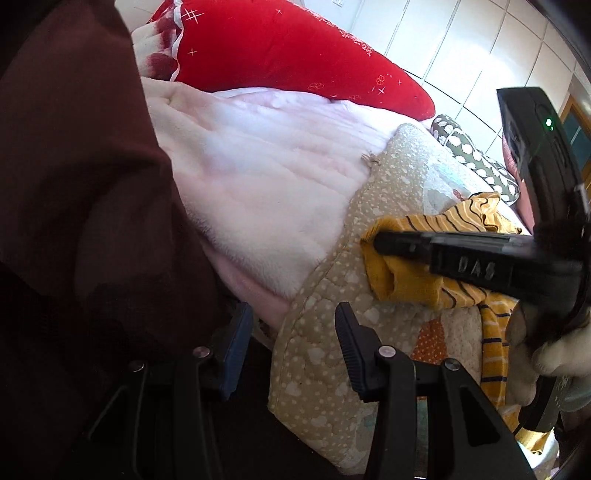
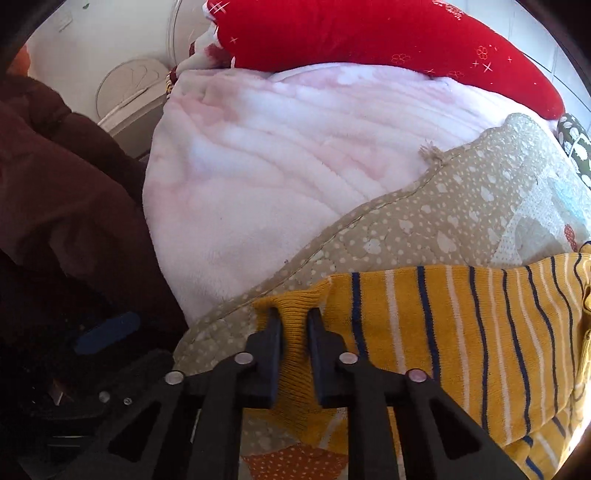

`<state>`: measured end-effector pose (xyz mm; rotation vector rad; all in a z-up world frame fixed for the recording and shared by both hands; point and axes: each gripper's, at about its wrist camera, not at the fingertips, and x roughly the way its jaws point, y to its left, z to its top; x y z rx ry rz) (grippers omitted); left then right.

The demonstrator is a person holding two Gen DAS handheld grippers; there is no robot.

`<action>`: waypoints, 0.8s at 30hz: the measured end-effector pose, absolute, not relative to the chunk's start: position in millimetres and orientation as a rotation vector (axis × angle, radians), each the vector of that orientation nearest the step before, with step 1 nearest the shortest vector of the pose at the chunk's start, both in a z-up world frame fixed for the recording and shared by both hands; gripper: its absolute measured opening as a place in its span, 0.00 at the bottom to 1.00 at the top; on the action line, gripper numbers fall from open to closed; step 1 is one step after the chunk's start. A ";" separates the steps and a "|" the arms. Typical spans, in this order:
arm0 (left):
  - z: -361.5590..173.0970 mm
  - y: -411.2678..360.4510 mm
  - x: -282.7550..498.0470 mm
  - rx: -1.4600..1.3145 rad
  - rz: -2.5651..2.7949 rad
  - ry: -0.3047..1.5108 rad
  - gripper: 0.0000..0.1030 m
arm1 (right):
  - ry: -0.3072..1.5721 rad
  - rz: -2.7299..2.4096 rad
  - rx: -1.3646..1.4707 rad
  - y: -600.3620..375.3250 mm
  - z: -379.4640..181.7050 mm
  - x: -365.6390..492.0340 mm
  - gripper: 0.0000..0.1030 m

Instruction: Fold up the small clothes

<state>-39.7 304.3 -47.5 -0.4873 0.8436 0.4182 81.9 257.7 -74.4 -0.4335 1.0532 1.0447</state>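
A small yellow garment with navy and white stripes [image 2: 461,332] lies on a beige dotted quilt [image 2: 424,218]. My right gripper [image 2: 293,317] is shut on the garment's ribbed yellow cuff at its left end. In the left wrist view the right gripper [image 1: 376,240] reaches in from the right, pinching the garment [image 1: 406,284], which is bunched there. My left gripper [image 1: 291,321] is open and empty, at the quilt's [image 1: 325,369] near edge, left of the garment.
A fluffy pink blanket [image 2: 277,155] covers the bed beyond the quilt. A red pillow [image 2: 369,33] lies at the back. A dark maroon coat [image 1: 74,184] hangs at the left. A green patterned pillow [image 1: 476,158] lies far right. White cabinets [image 1: 461,48] stand behind.
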 end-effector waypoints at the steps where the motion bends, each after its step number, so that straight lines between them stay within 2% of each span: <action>1: -43.8 302.1 -38.0 -0.483 0.406 0.832 0.44 | 1.039 1.045 -0.385 252.1 -63.7 89.6 0.09; 4: -31.5 294.2 -28.8 -0.466 0.356 0.798 0.44 | 0.959 1.026 -0.229 230.2 -14.6 121.9 0.09; 10: -17.0 276.5 -1.1 -0.449 0.265 0.783 0.44 | 0.709 0.963 0.049 160.4 123.9 184.4 0.09; 14: -13.2 258.1 16.3 -0.415 0.212 0.790 0.46 | 0.577 0.851 0.131 93.2 186.3 204.7 0.09; 18: -13.1 234.1 34.6 -0.398 0.143 0.816 0.46 | 0.569 0.660 0.176 14.8 190.5 237.3 0.09; 22: -10.5 210.7 50.4 -0.362 0.092 0.824 0.47 | 0.667 0.454 0.227 -77.0 143.0 271.8 0.09; 24: -10.7 199.5 55.2 -0.342 0.080 0.824 0.51 | 0.725 0.372 0.265 -123.3 110.4 282.1 0.09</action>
